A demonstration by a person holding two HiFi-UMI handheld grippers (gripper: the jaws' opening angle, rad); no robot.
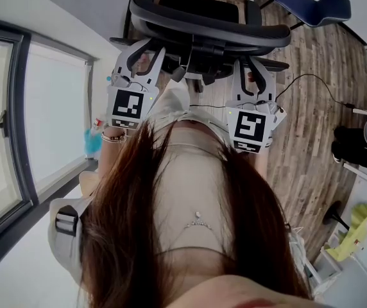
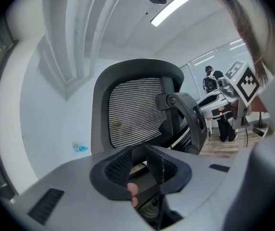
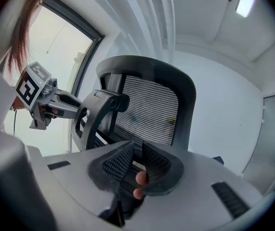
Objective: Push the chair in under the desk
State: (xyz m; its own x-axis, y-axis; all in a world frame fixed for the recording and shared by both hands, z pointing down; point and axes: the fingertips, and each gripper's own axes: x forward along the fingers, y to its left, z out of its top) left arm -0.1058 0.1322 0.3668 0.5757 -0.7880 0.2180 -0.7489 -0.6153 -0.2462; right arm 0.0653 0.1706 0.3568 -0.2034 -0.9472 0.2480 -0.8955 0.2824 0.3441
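Note:
The black office chair [image 1: 209, 24] stands just in front of me on the wood floor, its curved back rim towards me. My left gripper [image 1: 144, 55] and right gripper [image 1: 251, 69] reach towards that rim, one at each side. In the left gripper view the mesh backrest [image 2: 132, 112] rises ahead, and the left gripper [image 2: 138, 160] is slightly open with nothing between its pads. The right gripper view shows the same backrest [image 3: 149, 109] beyond the right gripper [image 3: 137, 155], whose pads stand a narrow slit apart, also empty. No desk is in view.
A large window [image 1: 17, 120] runs along the left, with a blue bottle [image 1: 93, 143] by it. A blue seat [image 1: 312, 2] sits at the far right, a black cable [image 1: 305, 82] crosses the floor, and dark gear [image 1: 357, 146] stands at the right edge. A person [image 2: 224, 114] stands far off.

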